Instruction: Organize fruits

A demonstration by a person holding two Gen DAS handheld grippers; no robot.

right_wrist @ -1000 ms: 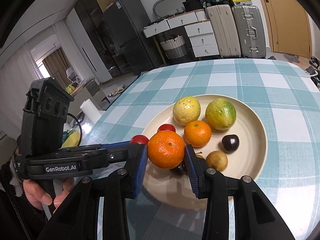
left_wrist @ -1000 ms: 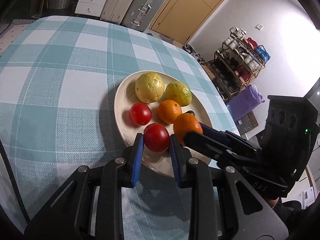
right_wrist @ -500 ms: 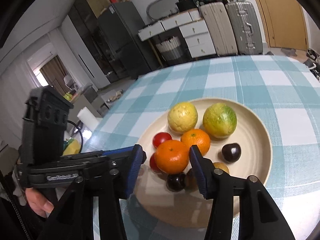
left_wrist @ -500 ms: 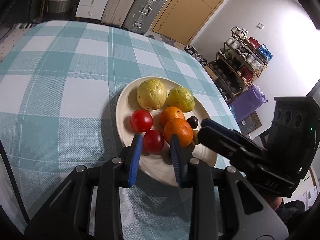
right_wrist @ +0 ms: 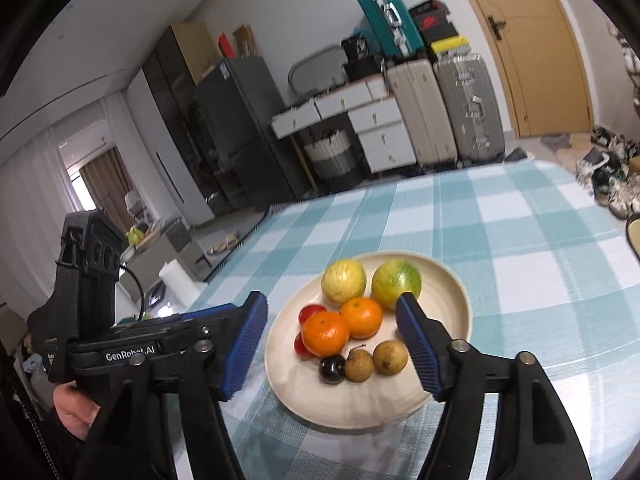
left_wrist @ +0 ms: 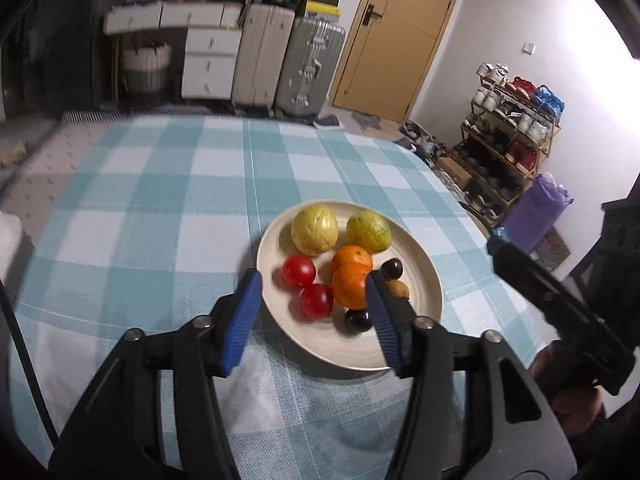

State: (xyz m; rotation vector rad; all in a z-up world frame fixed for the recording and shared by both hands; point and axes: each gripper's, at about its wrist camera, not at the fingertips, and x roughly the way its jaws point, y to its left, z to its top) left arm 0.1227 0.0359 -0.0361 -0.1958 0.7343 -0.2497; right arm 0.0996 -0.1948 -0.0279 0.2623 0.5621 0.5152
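We judge the task to be at or near completion. All fruit in view lies on the cream plate, which rests on the checked table. No fruit lies loose on the cloth in either view.

Plate contents, grouped by kind:
- Far side: a yellow fruit beside a yellow-green fruit.
- Centre: two oranges, touching. The near orange lies against the far orange.
- Left: two tomatoes, just beside each other.
- Near side: two small brown fruits and dark cherries.

Gripper state:
- Left gripper: fingers spread wide, holding nothing, raised above the near rim of the plate.
- Right gripper: fingers spread wide, holding nothing, likewise clear of the fruit.

What remains, if anything, is withdrawal of both grippers. We cannot tell whether further fruit lies outside the views.

Changes from one second earlier:
- The right gripper then pinched the near orange above the plate. The orange now rests on the plate, released.
- The left gripper then closed around the near tomato. The tomato now sits free.
- Both grippers have opened and pulled back, so more of the table and room is visible.
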